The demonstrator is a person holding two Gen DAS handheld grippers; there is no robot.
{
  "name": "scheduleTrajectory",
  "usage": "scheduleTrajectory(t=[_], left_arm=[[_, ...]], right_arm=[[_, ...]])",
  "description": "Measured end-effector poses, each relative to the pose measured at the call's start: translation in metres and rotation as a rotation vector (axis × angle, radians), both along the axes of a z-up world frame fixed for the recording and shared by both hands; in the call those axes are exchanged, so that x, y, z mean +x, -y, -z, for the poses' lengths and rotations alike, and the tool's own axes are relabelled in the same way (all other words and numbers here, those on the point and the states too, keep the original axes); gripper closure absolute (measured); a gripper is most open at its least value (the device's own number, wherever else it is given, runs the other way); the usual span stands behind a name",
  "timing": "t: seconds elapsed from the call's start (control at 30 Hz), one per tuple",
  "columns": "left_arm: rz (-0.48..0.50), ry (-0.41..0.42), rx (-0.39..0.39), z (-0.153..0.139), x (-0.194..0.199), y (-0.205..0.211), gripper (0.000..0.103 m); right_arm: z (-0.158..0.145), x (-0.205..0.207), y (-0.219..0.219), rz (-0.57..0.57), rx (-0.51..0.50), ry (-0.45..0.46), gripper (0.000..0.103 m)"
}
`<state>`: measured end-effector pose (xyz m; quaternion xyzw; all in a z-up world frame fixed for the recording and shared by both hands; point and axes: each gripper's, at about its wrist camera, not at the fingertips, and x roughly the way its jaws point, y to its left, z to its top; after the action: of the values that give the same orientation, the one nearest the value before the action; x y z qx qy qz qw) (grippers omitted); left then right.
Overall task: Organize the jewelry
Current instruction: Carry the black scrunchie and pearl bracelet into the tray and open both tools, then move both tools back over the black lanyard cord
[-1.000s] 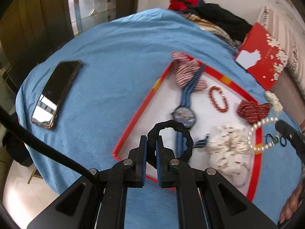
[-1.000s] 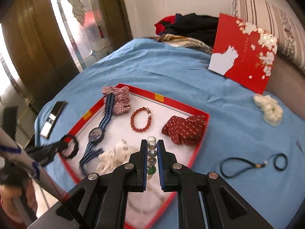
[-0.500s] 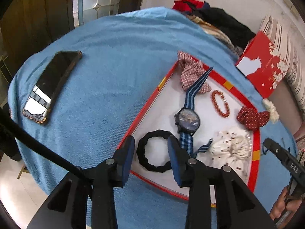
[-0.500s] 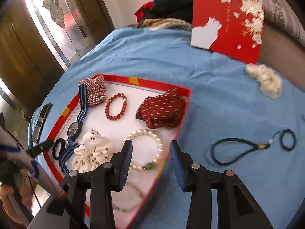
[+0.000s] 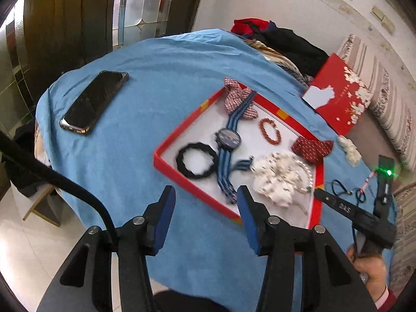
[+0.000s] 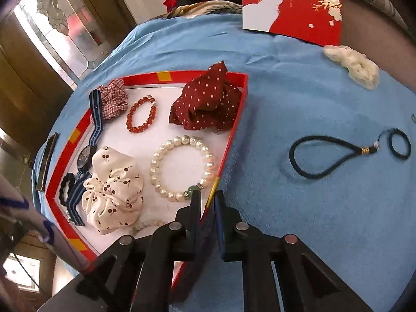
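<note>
The left gripper (image 5: 205, 195) hangs empty, jaws opening, over the red tray's (image 5: 192, 189) near rim; inside lie the black hair tie (image 5: 196, 160), watch (image 5: 228, 137) and scrunchies. In the right view, the right gripper (image 6: 208, 202) is closed astride the tray rim; the pearl bracelet (image 6: 182, 167) is in. The black cord (image 6: 345, 156) and the white scrunchie (image 6: 353, 65) remain on the blue cloth (image 6: 312, 208).

left tongs (image 5: 205, 208): opening, nothing between | right tongs (image 6: 208, 202): closed, angled down
</note>
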<state>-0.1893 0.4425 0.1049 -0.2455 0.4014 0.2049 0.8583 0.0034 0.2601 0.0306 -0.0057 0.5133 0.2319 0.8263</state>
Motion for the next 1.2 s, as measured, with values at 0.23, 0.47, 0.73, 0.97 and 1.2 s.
scheduleTrajectory(t=[0.23,0.47,0.73,0.97,1.2], left_arm=[[0.041,0.017,0.028,-0.014,-0.005,0.030,0.055],[0.081,0.040,0.064,-0.031,-0.014,0.065,0.049],[0.197,0.035,0.121,-0.038,-0.013,0.128,0.048],[0.336,0.038,0.150,-0.048,-0.012,0.191,0.048],[0.479,0.021,0.216,-0.048,0.004,0.241,0.045]], right_arm=[[-0.003,-0.022,0.015,-0.024,0.025,-0.008,0.088],[-0.047,-0.064,0.085,0.021,0.033,0.166,0.054],[-0.024,-0.119,0.203,0.163,-0.081,0.195,0.054],[-0.018,-0.150,0.274,0.297,-0.088,0.197,0.054],[-0.021,-0.160,0.303,0.348,-0.036,0.211,0.054]])
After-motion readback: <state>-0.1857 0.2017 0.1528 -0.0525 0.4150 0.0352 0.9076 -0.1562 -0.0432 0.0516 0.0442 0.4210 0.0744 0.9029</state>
